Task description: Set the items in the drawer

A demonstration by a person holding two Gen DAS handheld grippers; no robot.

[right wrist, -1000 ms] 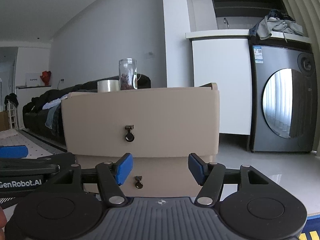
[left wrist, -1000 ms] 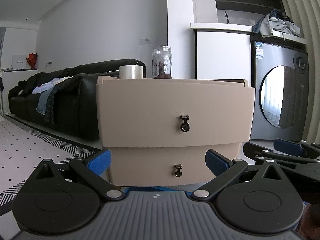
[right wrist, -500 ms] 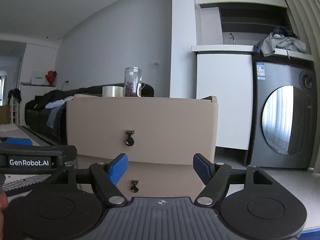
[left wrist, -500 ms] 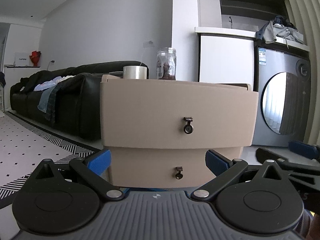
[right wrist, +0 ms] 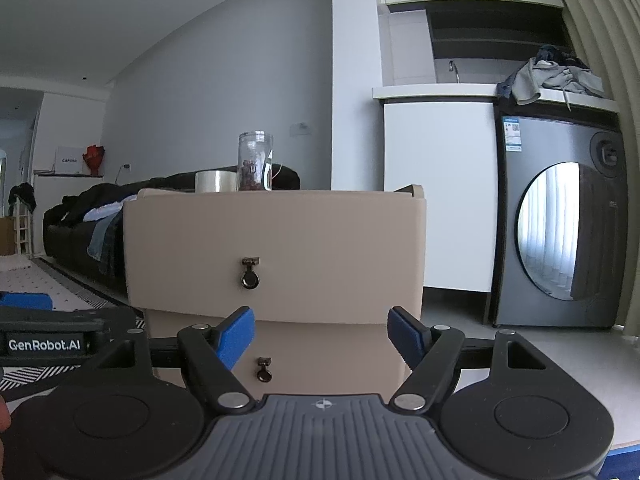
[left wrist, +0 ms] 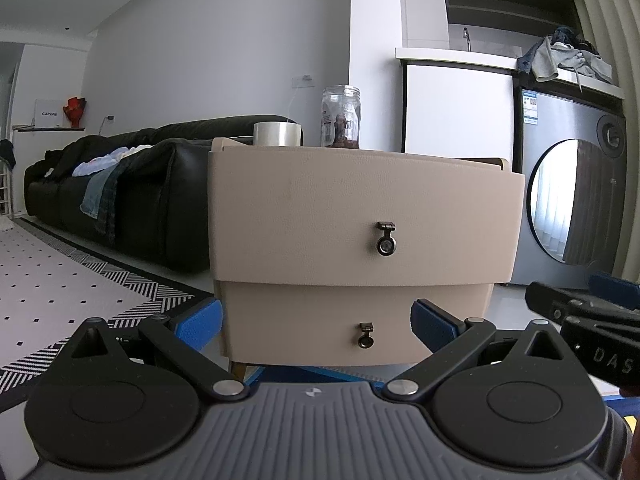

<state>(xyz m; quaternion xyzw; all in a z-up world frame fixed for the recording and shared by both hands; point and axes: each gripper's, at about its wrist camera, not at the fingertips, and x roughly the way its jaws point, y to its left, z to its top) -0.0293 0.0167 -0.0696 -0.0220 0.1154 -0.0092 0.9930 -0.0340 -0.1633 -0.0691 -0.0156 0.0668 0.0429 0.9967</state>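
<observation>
Since both drawers (left wrist: 366, 236) look closed w/ jar (left wrist: 340, 117) & tape roll (left wrist: 277, 134) on top, nothing's done; left hand-held gripper (left wrist: 316, 320) & right hand-held gripper (right wrist: 321, 330) wide open, empty.

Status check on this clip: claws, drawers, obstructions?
Left claw open, empty. Right claw open, empty. Both drawers shut; jar and tape roll on cabinet top. Path clear.
</observation>
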